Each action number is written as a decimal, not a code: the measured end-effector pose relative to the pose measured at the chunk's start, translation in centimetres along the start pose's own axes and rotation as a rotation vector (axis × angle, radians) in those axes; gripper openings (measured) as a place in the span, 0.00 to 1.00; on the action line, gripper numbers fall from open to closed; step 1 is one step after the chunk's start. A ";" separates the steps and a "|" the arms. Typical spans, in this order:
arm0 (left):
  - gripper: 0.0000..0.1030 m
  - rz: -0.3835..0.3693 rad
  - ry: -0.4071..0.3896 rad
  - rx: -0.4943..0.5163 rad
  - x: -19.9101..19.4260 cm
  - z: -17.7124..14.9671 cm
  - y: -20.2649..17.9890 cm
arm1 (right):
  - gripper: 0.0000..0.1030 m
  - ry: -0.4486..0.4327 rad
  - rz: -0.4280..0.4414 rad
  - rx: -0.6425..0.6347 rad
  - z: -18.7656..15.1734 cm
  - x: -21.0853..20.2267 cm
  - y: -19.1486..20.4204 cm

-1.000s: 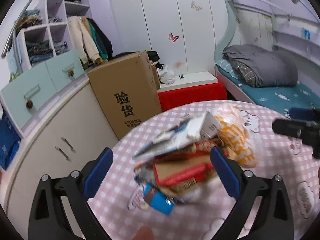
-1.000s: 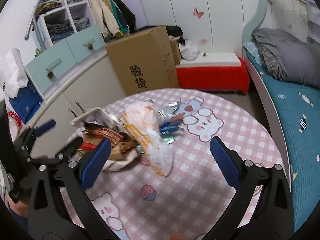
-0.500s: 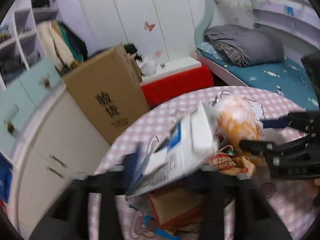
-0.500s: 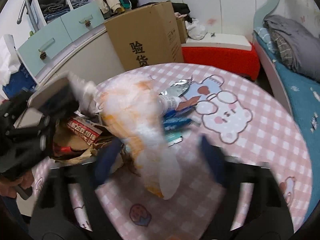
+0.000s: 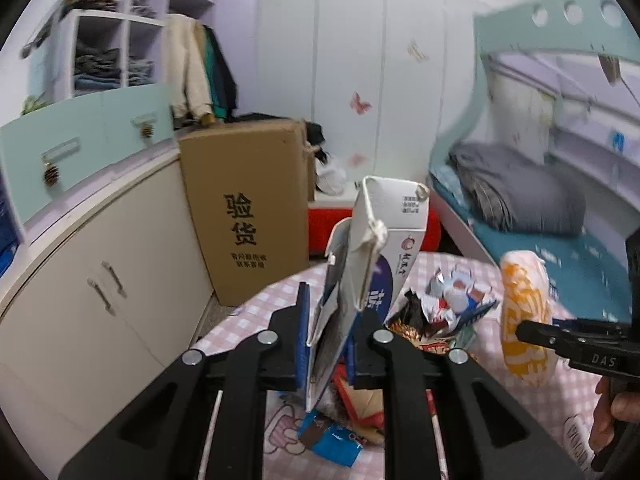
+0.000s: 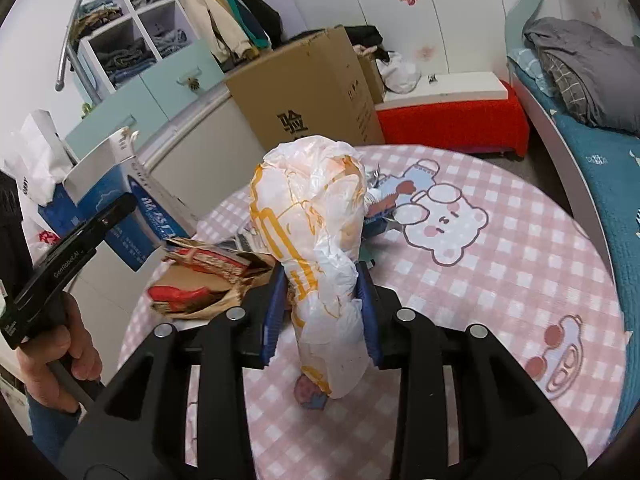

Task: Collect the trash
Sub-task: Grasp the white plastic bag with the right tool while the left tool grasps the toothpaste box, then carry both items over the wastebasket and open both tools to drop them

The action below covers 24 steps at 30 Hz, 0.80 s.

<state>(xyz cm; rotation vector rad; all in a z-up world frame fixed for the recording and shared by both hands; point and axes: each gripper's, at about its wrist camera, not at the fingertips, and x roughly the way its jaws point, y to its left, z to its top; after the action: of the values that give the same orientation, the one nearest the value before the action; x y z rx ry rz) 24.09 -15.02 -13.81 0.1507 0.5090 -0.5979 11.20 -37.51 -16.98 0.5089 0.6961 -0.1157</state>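
Jaws wide a second ago; now our left gripper (image 5: pixel 324 344) closes on the flattened carton (image 5: pixel 372 248), right gripper (image 6: pixel 320 312) on the plastic bag (image 6: pixel 312 224). Both lifted; collecting underway.

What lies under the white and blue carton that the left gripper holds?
Under the carton lie a blue wrapper and red packaging on the tablecloth. The gripper hides anything else.

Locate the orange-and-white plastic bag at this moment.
The plastic bag stands between the closing right gripper pads in the right wrist view, above the pink checked table, right of the paper trash pile.
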 end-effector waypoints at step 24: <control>0.14 0.204 -0.109 -0.292 -17.0 -6.1 12.3 | 0.33 -0.003 0.208 -0.228 -2.1 -3.0 16.4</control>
<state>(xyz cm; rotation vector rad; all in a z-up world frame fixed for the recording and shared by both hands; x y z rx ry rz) 16.52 5.29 -10.74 -0.1055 0.4635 -0.3257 12.06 -22.41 -9.78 0.3594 0.6402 0.1568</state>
